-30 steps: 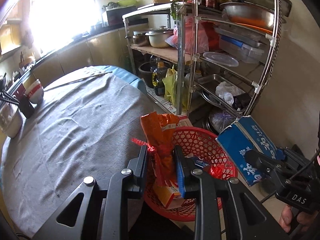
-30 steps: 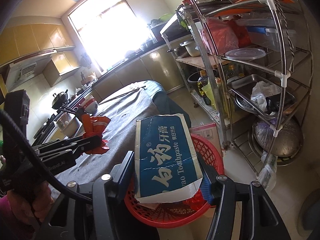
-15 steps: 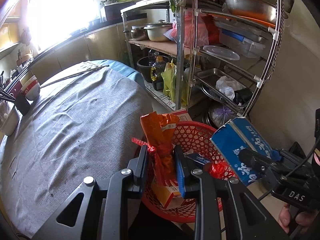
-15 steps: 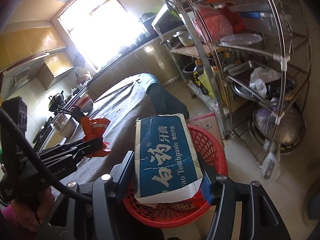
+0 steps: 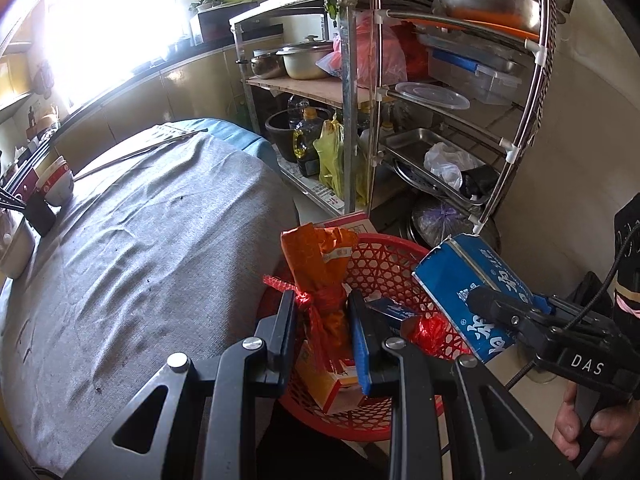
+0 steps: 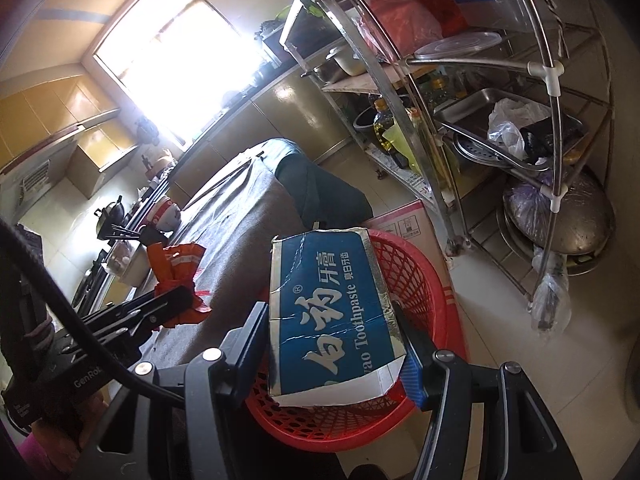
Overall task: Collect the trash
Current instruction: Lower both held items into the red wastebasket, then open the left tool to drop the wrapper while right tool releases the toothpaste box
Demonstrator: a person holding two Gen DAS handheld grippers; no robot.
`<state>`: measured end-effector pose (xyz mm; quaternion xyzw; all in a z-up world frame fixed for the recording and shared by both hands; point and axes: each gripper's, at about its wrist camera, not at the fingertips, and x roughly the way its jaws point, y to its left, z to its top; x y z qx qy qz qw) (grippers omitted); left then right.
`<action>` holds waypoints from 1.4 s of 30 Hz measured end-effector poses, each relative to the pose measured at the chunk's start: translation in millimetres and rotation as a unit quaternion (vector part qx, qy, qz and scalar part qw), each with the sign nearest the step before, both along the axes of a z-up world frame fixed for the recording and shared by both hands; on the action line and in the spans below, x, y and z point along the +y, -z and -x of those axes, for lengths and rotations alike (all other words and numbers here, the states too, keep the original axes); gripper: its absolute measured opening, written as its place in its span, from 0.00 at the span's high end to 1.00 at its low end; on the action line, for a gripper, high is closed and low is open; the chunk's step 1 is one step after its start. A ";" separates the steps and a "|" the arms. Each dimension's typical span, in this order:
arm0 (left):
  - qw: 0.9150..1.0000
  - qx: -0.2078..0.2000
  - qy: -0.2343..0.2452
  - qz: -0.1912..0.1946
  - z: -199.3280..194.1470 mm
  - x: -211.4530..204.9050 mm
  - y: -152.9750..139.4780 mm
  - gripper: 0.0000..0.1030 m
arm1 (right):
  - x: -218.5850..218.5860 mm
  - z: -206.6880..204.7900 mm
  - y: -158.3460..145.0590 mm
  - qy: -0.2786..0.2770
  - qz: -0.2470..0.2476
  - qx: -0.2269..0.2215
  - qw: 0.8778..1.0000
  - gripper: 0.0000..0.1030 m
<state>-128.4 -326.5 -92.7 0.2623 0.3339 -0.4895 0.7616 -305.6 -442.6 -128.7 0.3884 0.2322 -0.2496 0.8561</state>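
**A:** Kitchen, midday glare: what hangs over the red basket?

**B:** Two pieces of trash. The left hand-held gripper is clamped on a crumpled orange wrapper bound in red netting, held upright above the basket's rim. At about three o'clock of it in the left wrist view, the right hand-held gripper is clamped across a flattened blue toothpaste box, its jaws partly apart around the box's width.

**A:** Anything already in the basket?

**B:** A yellow-and-white carton lies at the bottom, with a scrap of red foil and a small blue packet beside it. The gripper fingers hide much of the rest.

**A:** And round about?

**B:** A pink-printed cardboard box stands on the tiled floor just behind the basket, at twelve o'clock. Beyond it, at one to two o'clock, rises a steel rack crowded with pots, a clear lidded tub, red plastic bags and a tray holding a white bag. An oil bottle and a yellow bag sit low on it.

**A:** The surface?

**B:** A worktop under a wrinkled grey cloth, at nine to eleven o'clock of the basket; bowls at its far edge, possibly chopsticks beside them. A blown-out window lights yellow cabinets.
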 end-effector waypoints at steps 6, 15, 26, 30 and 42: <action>1.000 0.000 0.003 -0.006 -1.0 0.4 2.6 0.74 | -1.4 -0.6 0.4 0.001 -0.006 0.001 1.000 0.40; 1.000 0.012 0.010 -0.014 -0.1 -1.8 8.0 0.74 | -1.4 -3.0 0.9 0.000 -0.010 0.002 1.000 0.40; 0.999 0.031 0.007 -0.017 -6.2 1.8 12.3 0.73 | -4.5 -4.1 4.8 0.002 -0.019 -0.001 1.000 0.40; 0.999 0.050 0.001 -0.012 -15.4 3.8 12.4 0.73 | -4.6 -4.3 5.3 0.002 -0.019 -0.001 1.000 0.40; 0.997 0.077 -0.013 -0.011 -26.6 9.6 18.4 0.67 | -5.0 -6.7 8.0 -0.004 -0.025 -0.001 1.000 0.40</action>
